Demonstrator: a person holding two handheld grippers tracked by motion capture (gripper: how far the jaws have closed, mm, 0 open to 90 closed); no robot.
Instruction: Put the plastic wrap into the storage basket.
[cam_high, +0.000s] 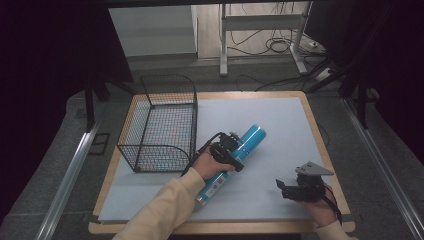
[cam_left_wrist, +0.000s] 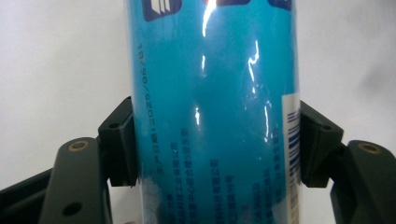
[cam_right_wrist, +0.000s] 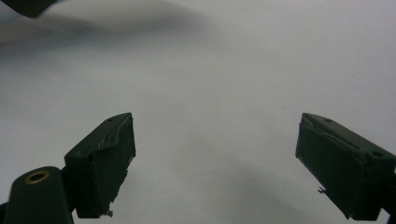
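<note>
Blue can (cam_left_wrist: 212, 116) sits clamped in left gripper (cam_high: 231, 150); right gripper (cam_right_wrist: 215, 163) rests low, jaws apart.

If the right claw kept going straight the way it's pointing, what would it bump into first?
Probably just the white mat. The right claw is open with nothing between its jaws, tilted toward bare mat. The blue can lies farther along, though depth is hard to judge.

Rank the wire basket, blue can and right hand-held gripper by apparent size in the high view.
1. wire basket, clearly largest.
2. blue can, long, partly hidden by the left hand-held gripper.
3. right hand-held gripper, smallest, despite being nearer the camera.
</note>
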